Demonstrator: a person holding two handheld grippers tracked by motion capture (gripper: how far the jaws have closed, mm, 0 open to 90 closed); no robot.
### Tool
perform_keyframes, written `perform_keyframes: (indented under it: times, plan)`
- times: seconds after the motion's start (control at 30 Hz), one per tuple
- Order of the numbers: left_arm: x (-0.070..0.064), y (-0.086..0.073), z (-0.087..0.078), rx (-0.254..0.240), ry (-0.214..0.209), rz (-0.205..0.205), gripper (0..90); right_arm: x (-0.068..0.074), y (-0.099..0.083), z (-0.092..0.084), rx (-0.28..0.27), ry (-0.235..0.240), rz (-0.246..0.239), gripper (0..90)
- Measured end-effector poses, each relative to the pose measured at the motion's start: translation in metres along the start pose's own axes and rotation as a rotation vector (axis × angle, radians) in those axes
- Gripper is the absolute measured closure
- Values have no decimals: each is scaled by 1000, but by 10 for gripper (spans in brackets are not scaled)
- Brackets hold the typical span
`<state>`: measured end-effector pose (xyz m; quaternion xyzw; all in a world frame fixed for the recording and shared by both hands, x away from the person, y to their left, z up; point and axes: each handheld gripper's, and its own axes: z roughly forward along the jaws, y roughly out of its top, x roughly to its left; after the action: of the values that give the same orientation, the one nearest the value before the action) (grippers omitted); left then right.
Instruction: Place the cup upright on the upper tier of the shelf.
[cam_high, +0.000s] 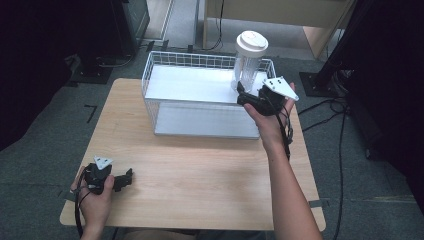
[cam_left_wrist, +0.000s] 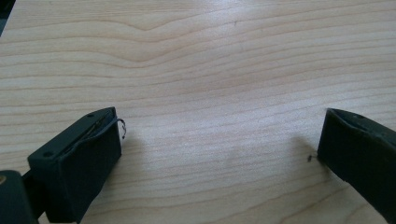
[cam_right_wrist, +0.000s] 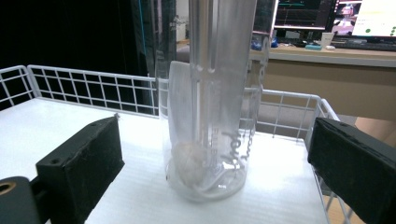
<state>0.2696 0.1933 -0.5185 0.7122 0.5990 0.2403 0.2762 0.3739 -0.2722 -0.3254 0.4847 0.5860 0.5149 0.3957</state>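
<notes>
A clear plastic tumbler with a white lid stands upright in the back right corner of a white wire basket. My right gripper reaches into the basket just in front of the tumbler. In the right gripper view the tumbler rises between the two black pads, which stand wide and clear of its sides; the right gripper is open. Something white lies crumpled inside the tumbler. My left gripper rests at the table's front left, open over bare wood.
The basket sits at the back of a wooden table. Cables trail over the grey floor to the right. A wooden desk and dark stands are behind the table. Monitors glow on a desk far behind the basket.
</notes>
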Motion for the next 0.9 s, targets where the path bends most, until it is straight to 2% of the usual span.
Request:
perform_keyframes:
  times: [0.47,0.73,0.9]
  plan:
    - [0,0,0,-1,0,1,0,-2,-23,-32,6,7,-35,31]
    - [0,0,0,-1,0,3,0,-14,-39,-50,11,-10,-15,31]
    - [0,0,0,-1,0,1,0,-24,-56,-61,24,-22,0,31]
